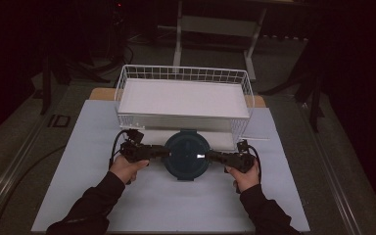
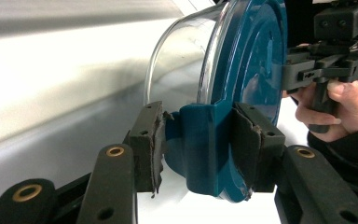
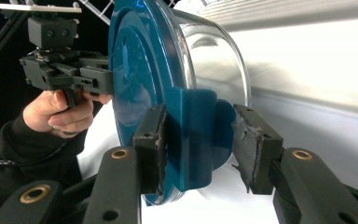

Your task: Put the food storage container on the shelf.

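A round clear bowl with a dark teal lid (image 1: 187,155) hangs between my two grippers, just in front of the wire basket. My left gripper (image 1: 165,152) grips its left side and my right gripper (image 1: 208,156) its right side. In the left gripper view, my left gripper (image 2: 199,149) is shut on a teal latch tab (image 2: 200,140) of the lid, with the glass wall (image 2: 182,56) beyond. In the right gripper view, my right gripper (image 3: 200,144) is shut on the opposite latch tab (image 3: 198,135). The far hand and its gripper show past the lid in each gripper view.
A white wire basket (image 1: 183,73) with a flat white box inside stands at the back of the table. A pale mat (image 1: 176,205) covers the tabletop around and in front of the bowl. Dark floor, cables and a metal stand lie beyond.
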`<control>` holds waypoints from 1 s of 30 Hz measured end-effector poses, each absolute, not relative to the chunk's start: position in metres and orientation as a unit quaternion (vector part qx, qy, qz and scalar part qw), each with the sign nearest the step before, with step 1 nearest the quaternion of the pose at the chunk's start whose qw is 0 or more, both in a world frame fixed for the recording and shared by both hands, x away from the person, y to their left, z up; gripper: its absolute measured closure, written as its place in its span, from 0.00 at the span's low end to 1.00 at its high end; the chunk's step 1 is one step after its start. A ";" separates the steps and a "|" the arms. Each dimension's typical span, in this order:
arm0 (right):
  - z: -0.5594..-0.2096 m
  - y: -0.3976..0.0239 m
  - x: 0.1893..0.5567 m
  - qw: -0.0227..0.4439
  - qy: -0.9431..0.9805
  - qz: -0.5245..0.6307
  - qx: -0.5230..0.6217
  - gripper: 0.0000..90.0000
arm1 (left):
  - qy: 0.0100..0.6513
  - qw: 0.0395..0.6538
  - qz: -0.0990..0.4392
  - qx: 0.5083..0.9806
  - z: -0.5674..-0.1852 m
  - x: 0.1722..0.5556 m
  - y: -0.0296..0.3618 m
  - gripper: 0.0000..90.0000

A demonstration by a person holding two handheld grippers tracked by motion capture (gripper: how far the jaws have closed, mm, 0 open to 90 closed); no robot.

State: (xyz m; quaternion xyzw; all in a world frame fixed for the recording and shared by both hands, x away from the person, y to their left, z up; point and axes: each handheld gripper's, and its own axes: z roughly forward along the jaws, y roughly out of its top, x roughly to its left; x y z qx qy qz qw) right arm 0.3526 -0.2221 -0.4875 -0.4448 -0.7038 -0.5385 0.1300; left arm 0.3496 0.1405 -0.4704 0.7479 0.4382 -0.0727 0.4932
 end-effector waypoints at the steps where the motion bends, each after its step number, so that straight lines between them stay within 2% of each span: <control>1: -0.488 -0.222 0.355 0.128 -0.704 -0.539 -0.444 0.63 | 0.441 0.493 -0.072 0.747 -0.472 0.353 0.140 0.62; 11: -0.496 -0.221 0.380 0.103 -0.704 -0.545 -0.444 0.63 | 0.443 0.513 -0.044 0.734 -0.482 0.374 0.139 0.62; 24: -0.508 -0.215 0.391 0.080 -0.698 -0.539 -0.465 0.63 | 0.453 0.513 -0.039 0.728 -0.496 0.390 0.141 0.62; 30: -0.512 -0.215 0.396 0.088 -0.682 -0.548 -0.476 0.62 | 0.466 0.529 -0.050 0.708 -0.503 0.396 0.144 0.61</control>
